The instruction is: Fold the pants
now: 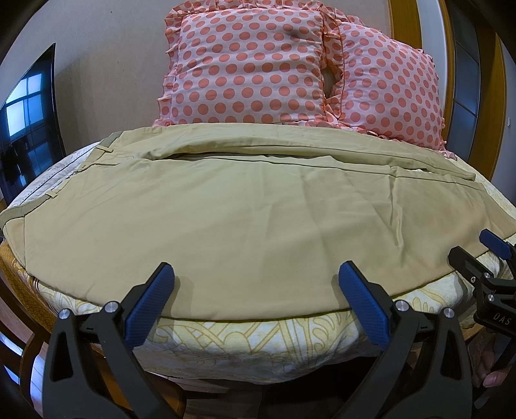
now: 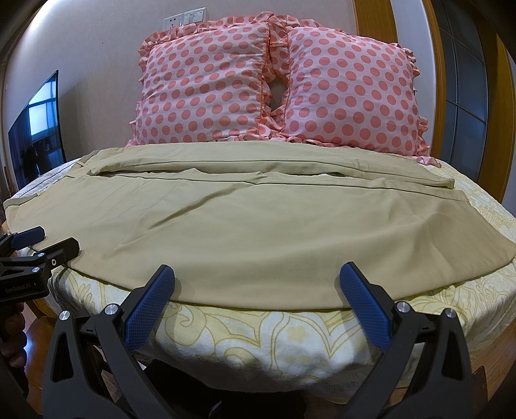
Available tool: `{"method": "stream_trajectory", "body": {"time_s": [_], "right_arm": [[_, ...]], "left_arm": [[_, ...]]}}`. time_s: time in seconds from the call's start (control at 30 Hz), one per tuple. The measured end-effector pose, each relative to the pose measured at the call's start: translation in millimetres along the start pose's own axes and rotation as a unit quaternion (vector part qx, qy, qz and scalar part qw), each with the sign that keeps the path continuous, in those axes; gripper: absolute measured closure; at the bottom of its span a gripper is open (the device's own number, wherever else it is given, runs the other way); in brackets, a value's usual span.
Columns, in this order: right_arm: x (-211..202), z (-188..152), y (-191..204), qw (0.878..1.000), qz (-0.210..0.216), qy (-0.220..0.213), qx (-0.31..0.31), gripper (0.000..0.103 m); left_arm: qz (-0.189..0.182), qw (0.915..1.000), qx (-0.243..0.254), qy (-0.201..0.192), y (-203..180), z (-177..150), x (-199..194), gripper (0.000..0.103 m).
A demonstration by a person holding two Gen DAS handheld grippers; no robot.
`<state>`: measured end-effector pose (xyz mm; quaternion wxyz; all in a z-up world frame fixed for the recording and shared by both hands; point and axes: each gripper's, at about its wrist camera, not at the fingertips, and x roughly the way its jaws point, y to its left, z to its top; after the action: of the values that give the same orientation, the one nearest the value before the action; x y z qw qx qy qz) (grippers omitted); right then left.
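Nearest the lens in the left wrist view, the left gripper (image 1: 256, 274) holds its two blue-padded fingers (image 1: 150, 303) spread wide with nothing between them, poised just above the near edge of the pants (image 1: 225, 219). The right gripper (image 2: 256, 274) stands the same way in its own view: jaws wide apart, empty, tips over the near hem of the khaki cloth. Each tool shows in the other's camera, the right gripper (image 1: 480, 251) at the far right edge and the left gripper (image 2: 45, 240) at the far left, both beside the near edge of the pants; whether any pad touches the fabric cannot be told.

White lettering reads "GenRobot.AI" on the black body of the left tool (image 2: 21, 288), and "DAS" on the right tool (image 1: 498, 317) (the rest of that word is cut off by the frame).

The pants lie flat across the bed, over a cream sheet (image 2: 258, 328) with a yellow floral pattern. The waistband with its belt loops (image 1: 53, 195) is at the left, the leg ends (image 2: 451, 190) at the right; the farther leg lies alongside the nearer one, a narrow gap between them.

Behind the pants, touching their far edge, two pink pillows with coral polka dots and frilled borders lean side by side: the left pillow (image 2: 203, 87) and the right pillow (image 2: 351, 93). On the wall above them are white switch plates (image 2: 185, 17). A dark television screen (image 1: 29, 112) stands at the left, and a wooden door frame (image 2: 374, 16) with glass panels at the right.
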<state>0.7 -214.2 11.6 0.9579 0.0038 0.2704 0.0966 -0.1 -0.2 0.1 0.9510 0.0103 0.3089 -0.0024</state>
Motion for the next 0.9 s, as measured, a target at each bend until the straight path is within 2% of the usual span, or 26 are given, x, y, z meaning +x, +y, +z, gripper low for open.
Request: {"method": "stream_trajectory", "body": {"time_s": [0.67, 0.8, 0.9], "right_arm": [[-1.4, -3.9, 2.5, 1.0, 0.004, -0.002, -0.003, 0.001], [-0.7, 7.1, -3.3, 1.0, 0.016, 0.01, -0.002, 0.001], [0.0, 30.4, -16.3, 1.0, 0.02, 0.004, 0.006, 0.001]], "left_arm": [[0.0, 1.0, 0.001, -0.001, -0.2, 0.2, 0.1, 0.002], [-0.002, 1.0, 0.002, 0.001, -0.2, 1.2, 0.7, 0.002], [-0.003, 1.0, 0.001, 0.005, 1.9, 7.3, -5.1, 0.002]]}}
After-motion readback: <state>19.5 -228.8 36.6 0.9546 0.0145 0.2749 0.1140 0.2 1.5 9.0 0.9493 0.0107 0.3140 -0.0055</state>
